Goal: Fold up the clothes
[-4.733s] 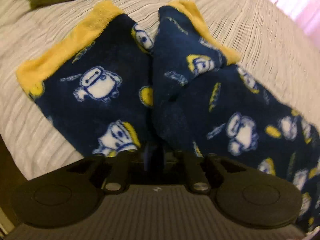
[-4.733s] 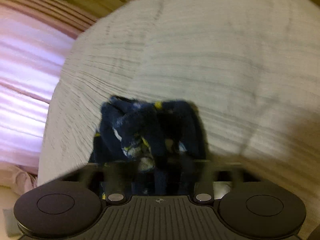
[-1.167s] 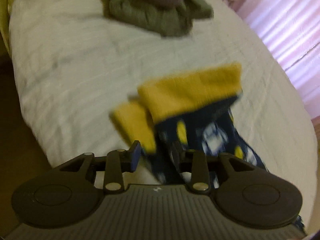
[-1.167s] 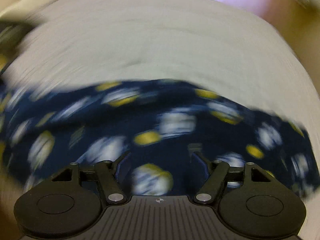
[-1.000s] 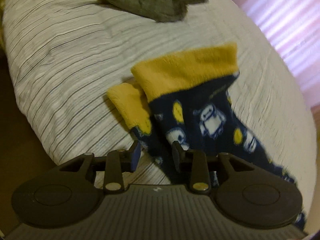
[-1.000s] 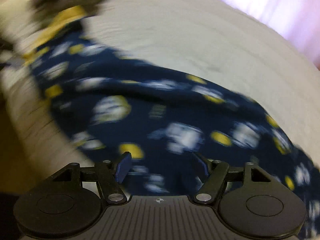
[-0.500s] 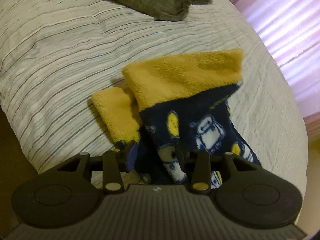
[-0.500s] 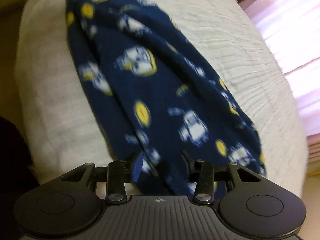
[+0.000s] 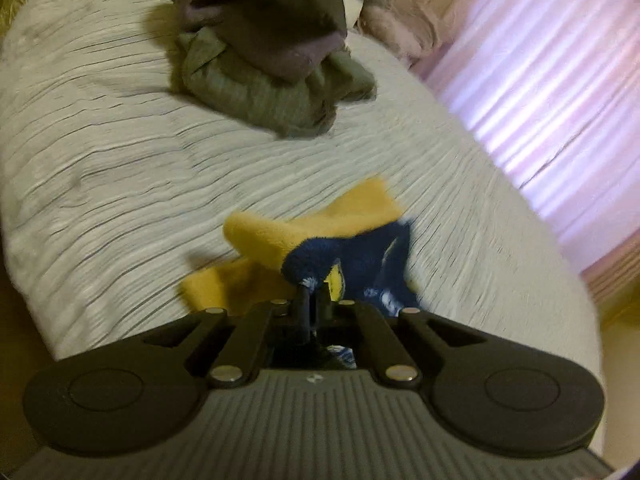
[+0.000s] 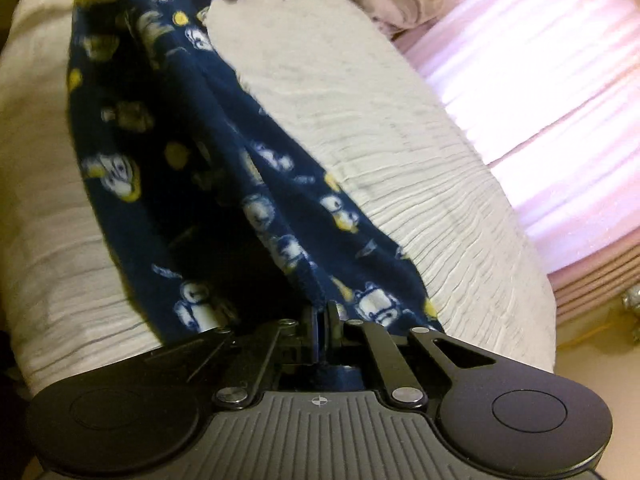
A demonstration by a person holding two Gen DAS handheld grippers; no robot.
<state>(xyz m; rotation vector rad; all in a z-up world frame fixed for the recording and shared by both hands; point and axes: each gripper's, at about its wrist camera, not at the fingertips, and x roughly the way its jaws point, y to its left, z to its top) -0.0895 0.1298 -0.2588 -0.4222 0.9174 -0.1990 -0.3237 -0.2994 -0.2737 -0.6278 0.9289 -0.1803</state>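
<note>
The pajama pants (image 10: 224,168), navy fleece printed with white and yellow cartoon figures, stretch across the bed (image 9: 100,160) between our two grippers. In the right wrist view we see them run as a long band from the top left of the picture down to the jaws at the bottom, lying on the pale ribbed bedspread with the near end lifted toward us. In the left wrist view only the ankle end shows: the two yellow cuffs (image 9: 320,216), one raised and tilted above the other, with a bunched fold of navy fleece just in front of the jaws.

At the far end of the bed we see a pile of other clothes (image 9: 272,60), a dark grey piece on top of an olive green one, well apart from the cuffs. Pink curtains (image 9: 560,100) hang to the right of the bed in both views.

Our left gripper (image 9: 316,300) has its jaws clenched together on the navy fabric just below the yellow cuffs; the fleece bulges out right above the fingertips. Our right gripper (image 10: 323,320) likewise has its jaws pressed tight on the opposite end of the pants, the cloth entering the narrow slot between the fingers and a bit of navy showing behind them inside the frame.
</note>
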